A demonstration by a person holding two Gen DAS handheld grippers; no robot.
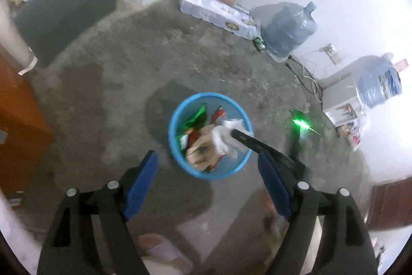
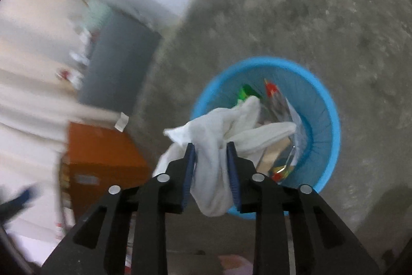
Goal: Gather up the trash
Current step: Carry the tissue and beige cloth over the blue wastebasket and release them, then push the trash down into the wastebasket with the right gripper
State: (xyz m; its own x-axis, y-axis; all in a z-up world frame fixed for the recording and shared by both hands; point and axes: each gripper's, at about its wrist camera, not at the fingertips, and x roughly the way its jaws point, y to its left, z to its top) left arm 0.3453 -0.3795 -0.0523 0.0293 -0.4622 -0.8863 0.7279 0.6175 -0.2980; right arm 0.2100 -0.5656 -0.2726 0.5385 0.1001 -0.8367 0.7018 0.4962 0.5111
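Right gripper [image 2: 211, 146], lower centre of its view, clasps a crumpled white tissue [image 2: 219, 143] between its blue pads, holding it over the near rim of the blue bin [image 2: 332, 120] so that it can fall among the wrappers [image 1: 198, 130] already inside. Left gripper [image 1: 207, 169], at the bottom of its view, stands released and empty above the bin, on the bare concrete floor [image 1: 103, 74].

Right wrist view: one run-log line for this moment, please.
right gripper: crumpled white tissue wad between jaws | over: round blue plastic bin, part-filled with wrappers | left gripper: jaws wide, empty
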